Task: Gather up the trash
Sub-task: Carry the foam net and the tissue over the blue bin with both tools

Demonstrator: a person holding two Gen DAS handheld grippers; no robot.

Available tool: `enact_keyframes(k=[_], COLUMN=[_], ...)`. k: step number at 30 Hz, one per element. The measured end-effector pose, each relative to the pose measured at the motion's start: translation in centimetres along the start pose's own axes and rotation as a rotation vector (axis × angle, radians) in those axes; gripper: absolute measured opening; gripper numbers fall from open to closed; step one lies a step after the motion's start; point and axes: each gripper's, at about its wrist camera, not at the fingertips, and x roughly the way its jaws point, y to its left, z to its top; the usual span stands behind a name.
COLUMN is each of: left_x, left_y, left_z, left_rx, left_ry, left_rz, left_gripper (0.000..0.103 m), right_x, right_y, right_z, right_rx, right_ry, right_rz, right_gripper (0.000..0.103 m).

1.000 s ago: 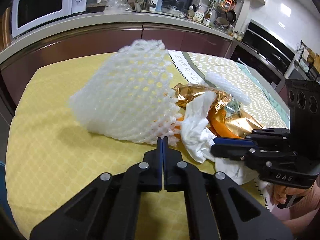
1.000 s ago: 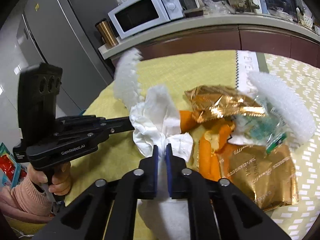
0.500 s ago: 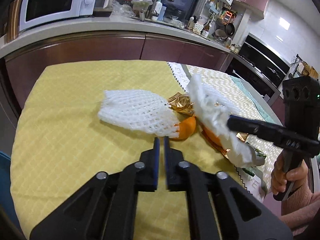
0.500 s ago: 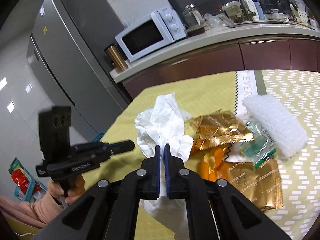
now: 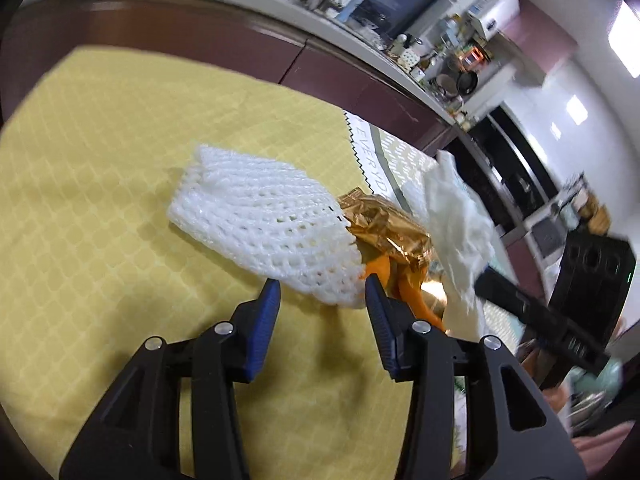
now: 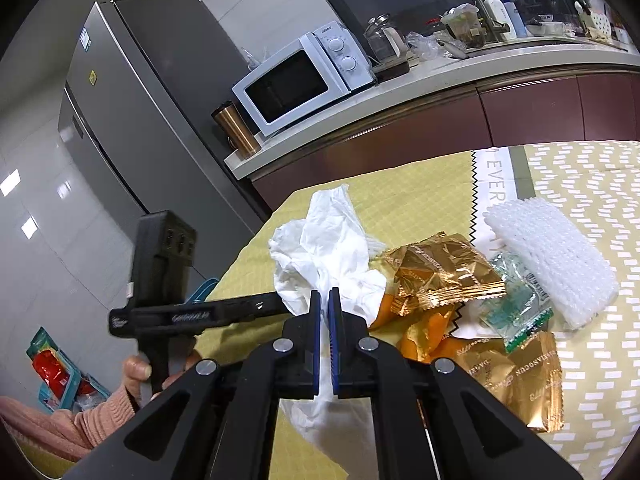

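Observation:
A white foam net (image 5: 260, 220) lies on the yellow tablecloth (image 5: 100, 200). Its near end sits between the fingertips of my left gripper (image 5: 324, 286), whose jaws are opening without pressing on it. Behind the net lie a gold wrapper (image 5: 384, 228) and orange peel (image 5: 378, 268). My right gripper (image 6: 325, 296) is shut on a crumpled white tissue (image 6: 324, 244) and holds it above the pile. The pile includes gold wrappers (image 6: 440, 272), a green packet (image 6: 516, 308) and a white foam piece (image 6: 552, 264). The tissue hides the left gripper's tips in the right wrist view.
A kitchen counter with a microwave (image 6: 300, 80) and a copper tumbler (image 6: 236, 132) runs behind the table, with a grey fridge (image 6: 140, 120) at its end. A patterned placemat (image 6: 592, 184) covers the table's right part. A hand in a pink sleeve (image 6: 52, 424) holds the left gripper.
The left jaws, shut before, have spread and come up to the net's near end, and the view has rolled. The right gripper has lifted the tissue up off the pile.

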Motion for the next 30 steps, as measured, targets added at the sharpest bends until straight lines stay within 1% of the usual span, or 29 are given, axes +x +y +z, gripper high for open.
enact_keyframes(k=[1, 3, 4, 6, 7, 9, 12, 15, 18, 24, 27, 29, 30], left_x=[0.3, 0.7, 0.9, 0.6, 0.4, -0.7, -2.6, -5.0, -7.4, -12.3, -14.6, -16.6, -17.3], left_y=[0.4, 0.9, 0.9, 1.0, 0.8, 0.3, -0.4, -1.3, -1.7, -1.2, -0.1, 1.4, 1.8], left_z=[0.2, 0.4, 0.4, 0.5, 0.4, 0.4, 0.1, -0.6, -1.2, -3.8, -5.4, -7.5, -7.9], left_rx=[-0.023, -0.052, -0.058, -0.057, -0.04, -0.014, 0.03, 0.086, 0.114, 0.14, 0.126, 0.118, 0.113], left_ry=[0.002, 0.001, -0.004, -0.026, -0.036, -0.065, -0.1, -0.137, -0.156, -0.197, -0.212, -0.23, -0.238], left_rz=[-0.016, -0.051, -0.053, -0.053, -0.067, -0.058, -0.034, 0.012, 0.044, 0.13, 0.16, 0.196, 0.211], left_gripper=[0.029, 0.015, 0.01, 0.01, 0.009, 0.009, 0.009, 0.009, 0.009, 0.009, 0.009, 0.009, 0.009], right_x=[0.1, 0.2, 0.2, 0.1, 0.0, 0.0, 0.2, 0.8, 1.5, 3.4, 5.2, 6.4, 7.1], right_y=[0.1, 0.2, 0.3, 0.5, 0.5, 0.8, 1.5, 2.6, 3.7, 6.3, 8.4, 9.8, 10.6], right_z=[0.1, 0.3, 0.4, 0.8, 0.9, 1.2, 1.6, 1.7, 1.7, 1.3, 1.1, 0.9, 0.8], right_rx=[0.0, 0.005, 0.006, 0.013, 0.015, 0.014, 0.003, -0.018, -0.034, -0.075, -0.11, -0.133, -0.147], right_ry=[-0.001, -0.004, -0.005, -0.014, -0.018, -0.025, -0.028, -0.018, -0.004, 0.041, 0.084, 0.109, 0.123], right_rz=[0.004, 0.02, 0.024, 0.048, 0.06, 0.076, 0.091, 0.111, 0.133, 0.188, 0.227, 0.252, 0.266], right_gripper=[0.003, 0.003, 0.003, 0.003, 0.003, 0.003, 0.003, 0.003, 0.003, 0.003, 0.003, 0.003, 0.003])
